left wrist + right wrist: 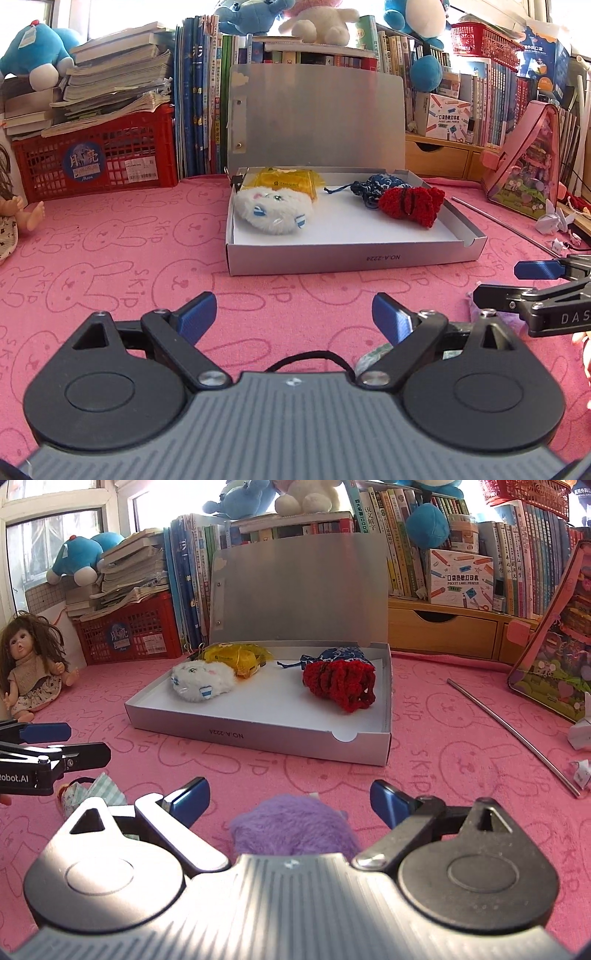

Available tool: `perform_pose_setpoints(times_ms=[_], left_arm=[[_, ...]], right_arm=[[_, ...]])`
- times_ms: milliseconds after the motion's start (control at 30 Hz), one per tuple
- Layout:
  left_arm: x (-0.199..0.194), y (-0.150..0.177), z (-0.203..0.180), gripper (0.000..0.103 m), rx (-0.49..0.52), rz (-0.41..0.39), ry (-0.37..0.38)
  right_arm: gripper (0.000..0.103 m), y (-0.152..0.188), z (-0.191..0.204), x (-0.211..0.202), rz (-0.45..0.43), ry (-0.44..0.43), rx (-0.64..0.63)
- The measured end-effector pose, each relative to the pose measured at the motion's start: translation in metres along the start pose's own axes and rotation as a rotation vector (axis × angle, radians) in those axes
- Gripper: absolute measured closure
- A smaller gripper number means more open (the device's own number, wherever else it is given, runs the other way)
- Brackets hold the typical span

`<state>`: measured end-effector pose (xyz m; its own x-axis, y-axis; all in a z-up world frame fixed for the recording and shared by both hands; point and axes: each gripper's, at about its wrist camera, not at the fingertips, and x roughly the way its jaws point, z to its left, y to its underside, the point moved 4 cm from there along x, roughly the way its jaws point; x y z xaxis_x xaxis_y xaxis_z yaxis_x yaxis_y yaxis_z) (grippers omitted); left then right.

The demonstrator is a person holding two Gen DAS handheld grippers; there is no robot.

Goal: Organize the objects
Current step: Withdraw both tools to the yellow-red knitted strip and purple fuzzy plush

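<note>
The left gripper (295,317) hangs low over the pink mat (110,258), its 2 blue fingers (197,315) spread wide with nothing between them. Just under its body lies a small checked pouch (94,794) with a black cord loop (310,360), mostly hidden in the left wrist view and lying behind the fingertips, not between them. The right gripper (290,799) is likewise spread apart. A purple plush (295,827) sits on the mat between its 2 fingers, close to the gripper body; neither finger touches it.

Ahead of both grippers stands the open grey box (332,258), lid upright against the books. Inside, on the left, a white plush (273,212) lies against a yellow packet (288,181); on the right, a red knitted pouch (410,205) rests against a blue patterned pouch (380,184). A thin metal rod (517,734) lies on the mat right of the box, and a doll (33,664) sits at the far left.
</note>
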<state>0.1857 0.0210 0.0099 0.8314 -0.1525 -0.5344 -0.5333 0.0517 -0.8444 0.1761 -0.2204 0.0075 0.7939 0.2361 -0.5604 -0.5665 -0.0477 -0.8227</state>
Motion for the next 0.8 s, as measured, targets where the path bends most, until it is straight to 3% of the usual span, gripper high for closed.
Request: perform_pose_setpoints(times_ms=[367, 800], left_arm=[[-0.018, 0.019, 0.019, 0.01, -0.068, -0.01, 0.018], [-0.025, 0.04, 0.016, 0.011, -0.006, 0.023, 0.032]], right_arm=[[0.005, 0.017, 0.0, -0.005, 0.014, 0.041, -0.052], [0.004, 0.032, 0.008, -0.007, 0.02, 0.069, -0.123]])
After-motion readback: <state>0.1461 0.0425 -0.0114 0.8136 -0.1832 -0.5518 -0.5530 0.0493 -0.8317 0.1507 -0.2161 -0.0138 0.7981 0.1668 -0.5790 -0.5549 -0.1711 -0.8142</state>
